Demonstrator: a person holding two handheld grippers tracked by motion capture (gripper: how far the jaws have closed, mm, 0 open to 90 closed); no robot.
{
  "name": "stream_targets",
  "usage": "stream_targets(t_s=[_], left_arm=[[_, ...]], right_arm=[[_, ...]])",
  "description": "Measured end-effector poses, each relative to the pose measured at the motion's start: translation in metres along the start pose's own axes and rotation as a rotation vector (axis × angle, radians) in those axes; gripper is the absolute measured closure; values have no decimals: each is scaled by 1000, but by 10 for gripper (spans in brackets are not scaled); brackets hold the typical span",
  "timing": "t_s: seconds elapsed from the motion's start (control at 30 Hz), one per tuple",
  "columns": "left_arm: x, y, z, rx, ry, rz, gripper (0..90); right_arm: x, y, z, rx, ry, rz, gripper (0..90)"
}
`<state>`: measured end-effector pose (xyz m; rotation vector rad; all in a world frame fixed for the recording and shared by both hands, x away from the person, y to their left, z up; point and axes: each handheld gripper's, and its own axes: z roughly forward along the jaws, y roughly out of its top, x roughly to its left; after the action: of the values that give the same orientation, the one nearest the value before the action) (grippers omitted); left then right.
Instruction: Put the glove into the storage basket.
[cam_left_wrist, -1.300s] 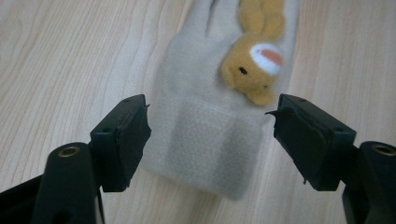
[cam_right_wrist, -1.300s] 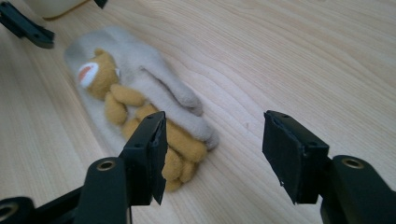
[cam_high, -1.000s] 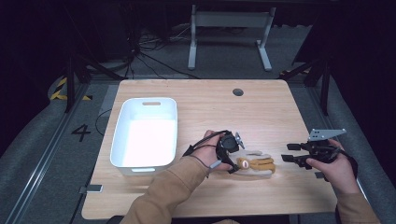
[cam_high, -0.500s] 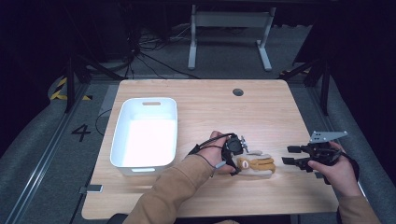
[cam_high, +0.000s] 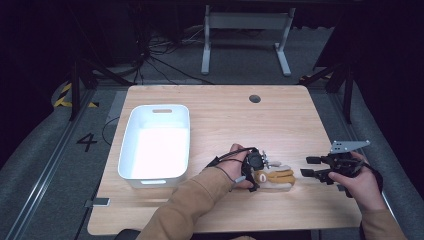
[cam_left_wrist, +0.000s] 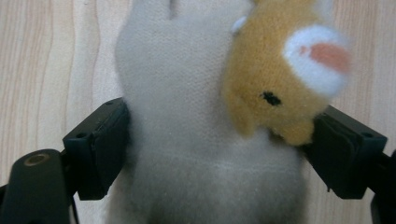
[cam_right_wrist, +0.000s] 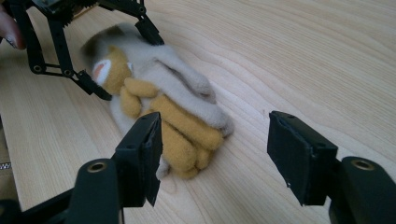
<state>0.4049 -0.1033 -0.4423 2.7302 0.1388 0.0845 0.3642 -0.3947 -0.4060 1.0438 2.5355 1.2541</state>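
Tan-and-cream plush toy (cam_high: 274, 177) lies on the counter (cam_high: 225, 115) right of the white bin (cam_high: 156, 142), the left gripper (cam_left_wrist: 219, 154) fingers pinching its head end, apparently to lift it, while the right gripper (cam_high: 311, 167) waits alongside, fingers spread and empty.

The plush toy (cam_left_wrist: 210, 121) ran off the top and bottom edges of the left gripper view, its pink-and-white patch blurred, and the left gripper (cam_high: 256, 172) covered its head in the high view.

Bright tabletop, dark surroundings; white bin (cam_high: 155, 145) glares, close-ups blur.
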Motion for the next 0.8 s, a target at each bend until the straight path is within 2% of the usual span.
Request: stream_targets(t_s=[0.23, 0.4, 0.5, 0.53, 0.8], left_arm=[[2, 0, 3, -14, -28, -22, 130], [3, -3, 3, -41, -27, -43, 162], [2, -2, 2, -32, -27, -52, 185], [2, -2, 2, -32, -27, -52, 203], [-2, -2, -6, -12, -23, -63, 518]], right_arm=[[1, 0, 3, 3, 7, 0, 367], [0, -1, 4, 2, 3, -3, 371], [1, 0, 4, 3, 0, -4, 372], [1, 0, 4, 3, 0, -4, 372], [2, 0, 5, 3, 4, -4, 374]])
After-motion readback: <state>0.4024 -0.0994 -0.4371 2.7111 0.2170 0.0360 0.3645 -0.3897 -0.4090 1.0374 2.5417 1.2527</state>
